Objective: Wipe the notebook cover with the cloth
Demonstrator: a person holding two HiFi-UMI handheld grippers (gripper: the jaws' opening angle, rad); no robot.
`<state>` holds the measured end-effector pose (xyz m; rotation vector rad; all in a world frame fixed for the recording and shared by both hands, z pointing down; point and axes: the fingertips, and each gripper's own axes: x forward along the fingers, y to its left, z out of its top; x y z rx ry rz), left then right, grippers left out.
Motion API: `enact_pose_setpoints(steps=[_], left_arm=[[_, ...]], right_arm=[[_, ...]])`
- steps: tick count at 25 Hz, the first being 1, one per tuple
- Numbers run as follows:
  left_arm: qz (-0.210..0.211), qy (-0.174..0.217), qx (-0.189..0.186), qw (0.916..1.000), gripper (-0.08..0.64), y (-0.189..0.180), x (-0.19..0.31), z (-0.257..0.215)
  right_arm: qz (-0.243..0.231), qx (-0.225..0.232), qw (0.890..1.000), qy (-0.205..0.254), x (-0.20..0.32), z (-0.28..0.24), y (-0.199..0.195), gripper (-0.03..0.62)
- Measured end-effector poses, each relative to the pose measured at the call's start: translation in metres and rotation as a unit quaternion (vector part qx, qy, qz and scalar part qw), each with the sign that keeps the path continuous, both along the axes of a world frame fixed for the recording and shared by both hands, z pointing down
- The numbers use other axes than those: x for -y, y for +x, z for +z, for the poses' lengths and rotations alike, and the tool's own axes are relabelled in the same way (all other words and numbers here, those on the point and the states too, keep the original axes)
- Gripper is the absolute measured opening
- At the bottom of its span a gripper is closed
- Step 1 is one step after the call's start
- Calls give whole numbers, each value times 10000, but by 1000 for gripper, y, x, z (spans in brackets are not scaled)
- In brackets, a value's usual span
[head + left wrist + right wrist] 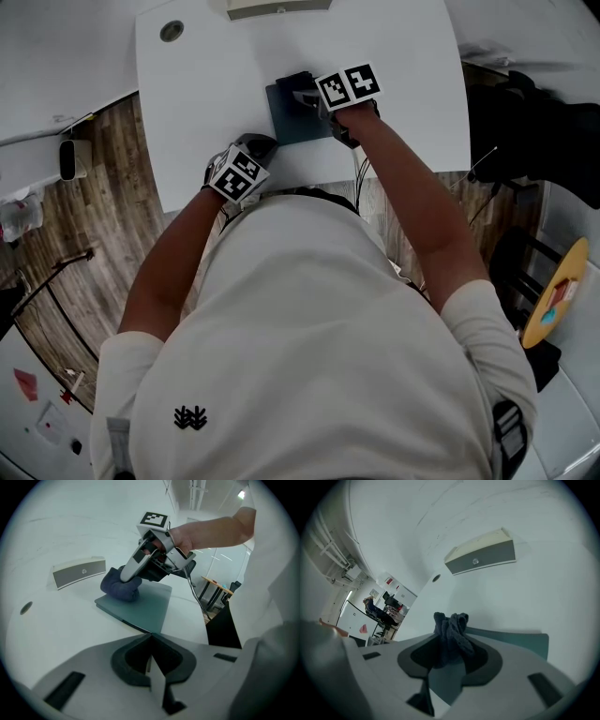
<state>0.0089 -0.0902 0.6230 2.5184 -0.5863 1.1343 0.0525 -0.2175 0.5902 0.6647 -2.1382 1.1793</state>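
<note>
White short-sleeved T-shirt (328,309), small black emblem (190,418)

We find the bench (187,103) bare left and right of the notebook (145,604). Our right claw (129,573), clamped on the cloth (121,588), covers the notebook's far part. A flat box (78,572) stands beyond it, apart. Our left claw (255,148), jaws together, sits at the bench's near edge.

The table (187,141) is white. The notebook (149,605) has a dull teal cover and the cloth (120,587) is dark blue. The right tool (449,660) and the left tool (151,665) are grey with black pads. Their cubes (349,85) carry black-and-white square markers. The floor (94,272) shows brown wood grain.
</note>
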Motion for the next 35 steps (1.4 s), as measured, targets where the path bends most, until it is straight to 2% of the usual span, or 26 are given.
enact_pose_setpoints(steps=[12,19,30,35], left_arm=[[3,-56,-14,10000,6,-1,-2,-1],[1,-85,-14,10000,6,-2,-3,0],[66,-114,-24,9999,6,-2,-2,1],[98,-116,-24,9999,6,-3,-2,4]], right_arm=[[469,-182,9987,-40,13,4,80,133],[630,-461,9969,57,23,5,124,133],[697,-980,9920,388,34,6,158,133],[701,-1396,9847,776,33,1,168,133]])
